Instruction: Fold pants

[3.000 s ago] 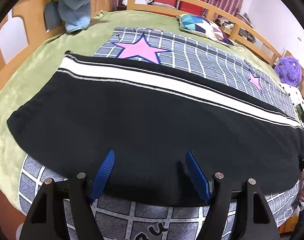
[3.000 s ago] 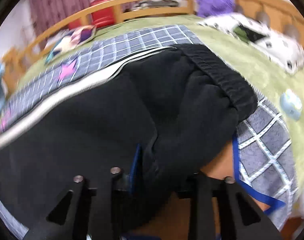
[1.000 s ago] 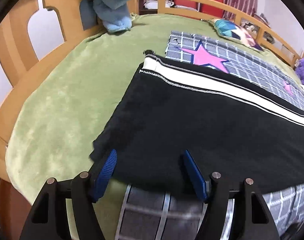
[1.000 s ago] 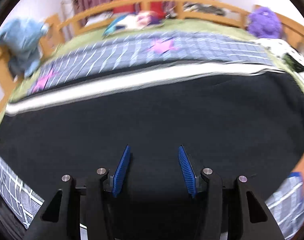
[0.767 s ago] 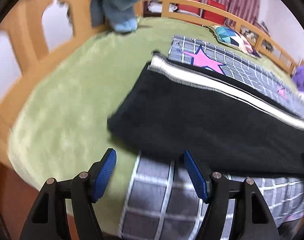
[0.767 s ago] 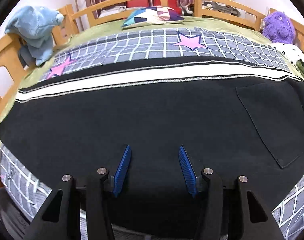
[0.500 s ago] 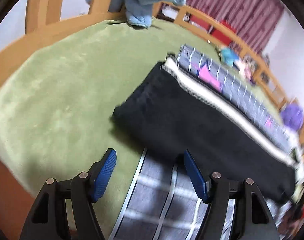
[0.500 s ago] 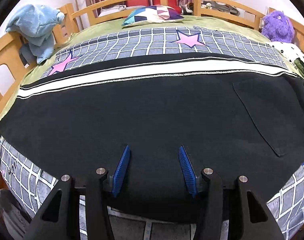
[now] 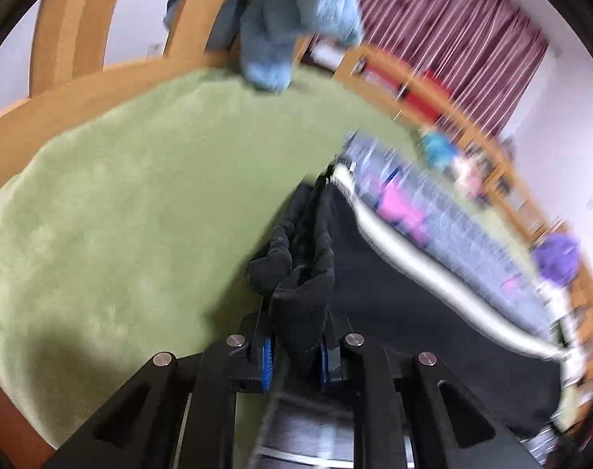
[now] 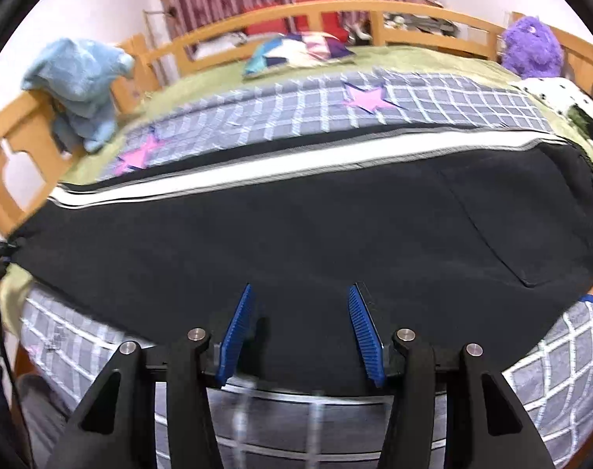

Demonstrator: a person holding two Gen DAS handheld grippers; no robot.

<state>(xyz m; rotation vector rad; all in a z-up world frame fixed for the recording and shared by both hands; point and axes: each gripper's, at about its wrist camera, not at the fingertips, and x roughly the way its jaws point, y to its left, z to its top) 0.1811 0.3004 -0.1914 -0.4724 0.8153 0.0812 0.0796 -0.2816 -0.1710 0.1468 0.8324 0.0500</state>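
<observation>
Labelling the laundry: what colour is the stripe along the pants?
White, on black pants; the stripe shows best in the right wrist view.

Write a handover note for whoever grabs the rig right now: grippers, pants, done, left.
Left gripper: jaws have just been closing and now pinch a bunched cuff end of the black pants.
Right gripper: open, over the near edge of the pants, holding nothing.
Pants: lying lengthwise on the grid blanket on the bed, white side stripe on the far edge.
Done: legs appear stacked, cuff gripped.
Left: probably carry the cuff end toward the waistband, then smooth.
</observation>
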